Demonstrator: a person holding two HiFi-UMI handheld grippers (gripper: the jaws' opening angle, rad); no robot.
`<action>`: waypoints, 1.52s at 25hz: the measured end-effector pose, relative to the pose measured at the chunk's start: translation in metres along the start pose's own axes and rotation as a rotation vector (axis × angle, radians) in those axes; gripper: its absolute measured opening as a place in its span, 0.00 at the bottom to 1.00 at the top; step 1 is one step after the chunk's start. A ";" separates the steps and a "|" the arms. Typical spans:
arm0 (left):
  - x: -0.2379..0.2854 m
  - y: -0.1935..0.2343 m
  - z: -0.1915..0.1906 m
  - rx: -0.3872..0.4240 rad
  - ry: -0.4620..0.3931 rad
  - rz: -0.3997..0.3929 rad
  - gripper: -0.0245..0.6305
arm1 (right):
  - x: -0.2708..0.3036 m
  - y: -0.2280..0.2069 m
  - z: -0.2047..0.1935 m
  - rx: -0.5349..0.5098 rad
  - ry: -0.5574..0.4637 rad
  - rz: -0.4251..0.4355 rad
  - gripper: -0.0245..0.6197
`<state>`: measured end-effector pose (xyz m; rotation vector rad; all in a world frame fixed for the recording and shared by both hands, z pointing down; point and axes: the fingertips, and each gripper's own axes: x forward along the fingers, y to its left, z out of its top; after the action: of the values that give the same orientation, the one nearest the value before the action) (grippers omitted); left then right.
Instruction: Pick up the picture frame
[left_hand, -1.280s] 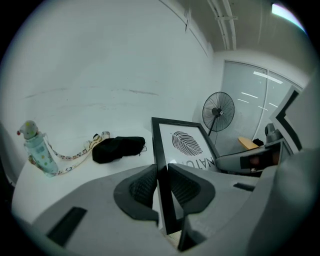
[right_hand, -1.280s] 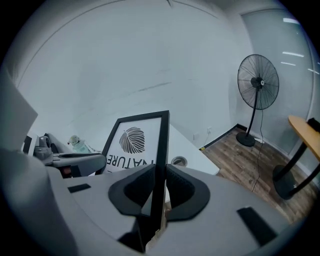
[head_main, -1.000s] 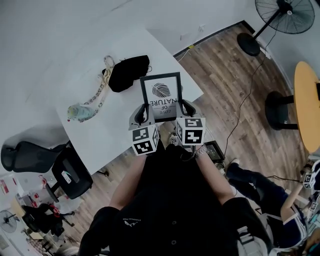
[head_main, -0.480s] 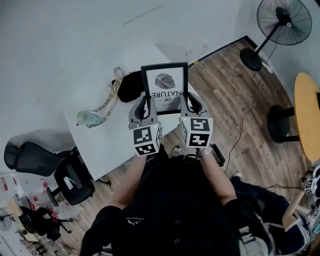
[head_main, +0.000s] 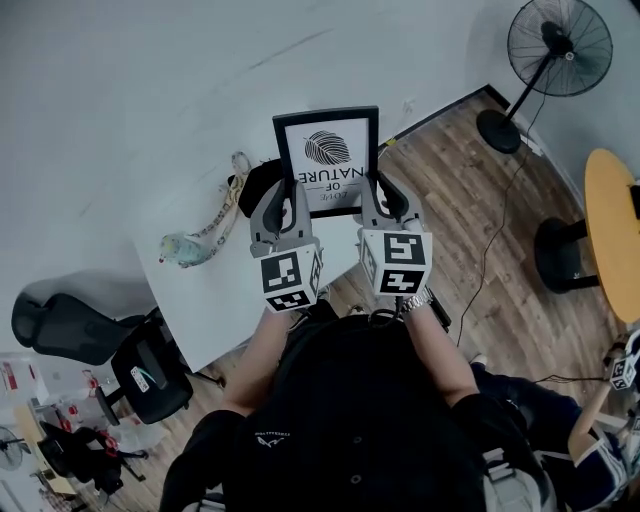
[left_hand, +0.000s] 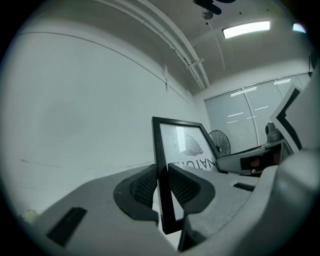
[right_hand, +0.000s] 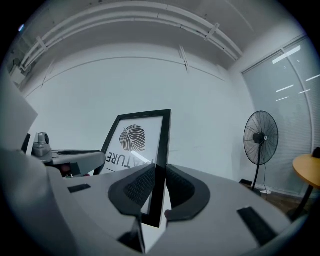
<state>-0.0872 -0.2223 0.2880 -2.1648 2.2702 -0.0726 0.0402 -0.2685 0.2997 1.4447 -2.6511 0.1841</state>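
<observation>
The left gripper (head_main: 284, 203) and right gripper (head_main: 379, 197) are each squeezing a side of the black picture frame (head_main: 327, 150) — holding it up.

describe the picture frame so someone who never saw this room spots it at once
Find the white table in the head view; above it two grey grippers hover. The picture frame stands upright between them, left gripper shut on its left edge, right gripper on its right. It alone is a black-bordered rectangle with a leaf print; the black bundle on the table is shapeless.
</observation>
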 end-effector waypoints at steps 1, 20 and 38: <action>0.000 -0.001 0.005 0.003 -0.011 -0.001 0.15 | -0.001 -0.001 0.005 -0.001 -0.011 0.000 0.14; -0.020 -0.007 0.015 0.018 -0.099 0.001 0.15 | -0.022 0.004 0.017 -0.034 -0.094 -0.011 0.14; -0.028 -0.004 0.021 0.013 -0.110 -0.009 0.15 | -0.028 0.010 0.023 -0.038 -0.105 -0.009 0.14</action>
<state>-0.0807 -0.1948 0.2663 -2.1162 2.1945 0.0308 0.0463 -0.2437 0.2716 1.4944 -2.7135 0.0582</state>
